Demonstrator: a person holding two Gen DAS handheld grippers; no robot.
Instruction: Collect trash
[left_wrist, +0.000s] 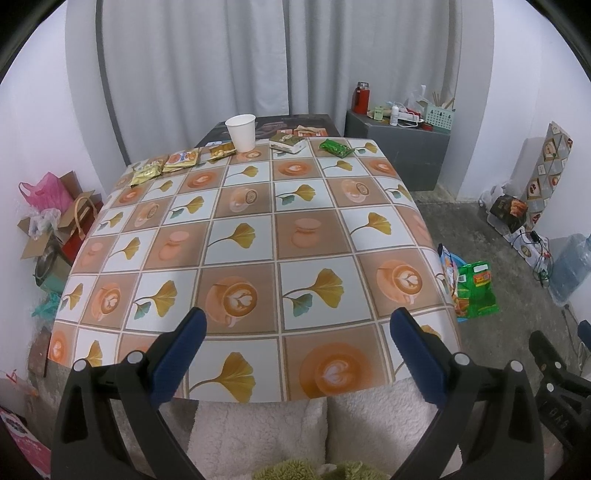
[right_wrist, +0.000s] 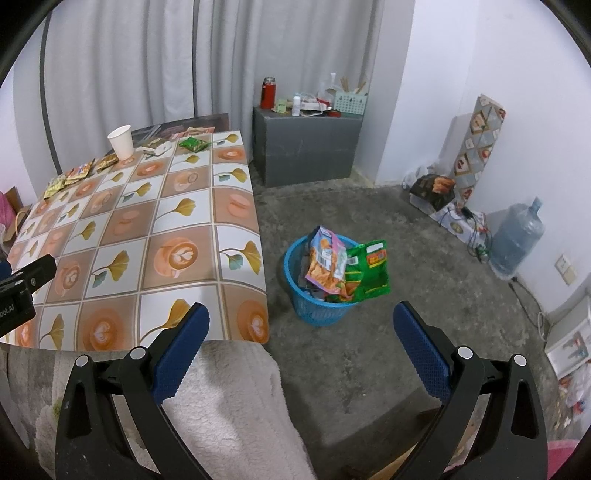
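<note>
Nearest of all, the left gripper (left_wrist: 297, 360) hung over the near edge of the table (left_wrist: 258, 221), its blue-padded jaws spread wide with nothing between them. Likewise the right gripper (right_wrist: 301, 352) sat off the table's near right corner, above a pale fleecy lap and bare concrete floor (right_wrist: 369, 350), its jaws also wide apart and empty. Just beyond it, on the floor beside the table's right side, stood a blue plastic basket (right_wrist: 314, 314), already stuffed: an orange snack bag (right_wrist: 325, 264) and a green snack bag (right_wrist: 369, 273) poked up above its rim, touching one another. The tablecloth, checked with ginkgo leaves and latte cups, lay bare across its near and middle parts. All the remaining trash lay along the far edge. At far left were two gold wrappers (left_wrist: 147, 173) side by side, then an orange-and-yellow packet (left_wrist: 183, 160) and a small gold packet (left_wrist: 221, 150). A white paper cup (left_wrist: 242, 132) stood upright just beside that packet. Right of the cup lay a flat olive-topped box (left_wrist: 287, 142), and further right a green wrapper (left_wrist: 335, 147), apart from the box.
</note>
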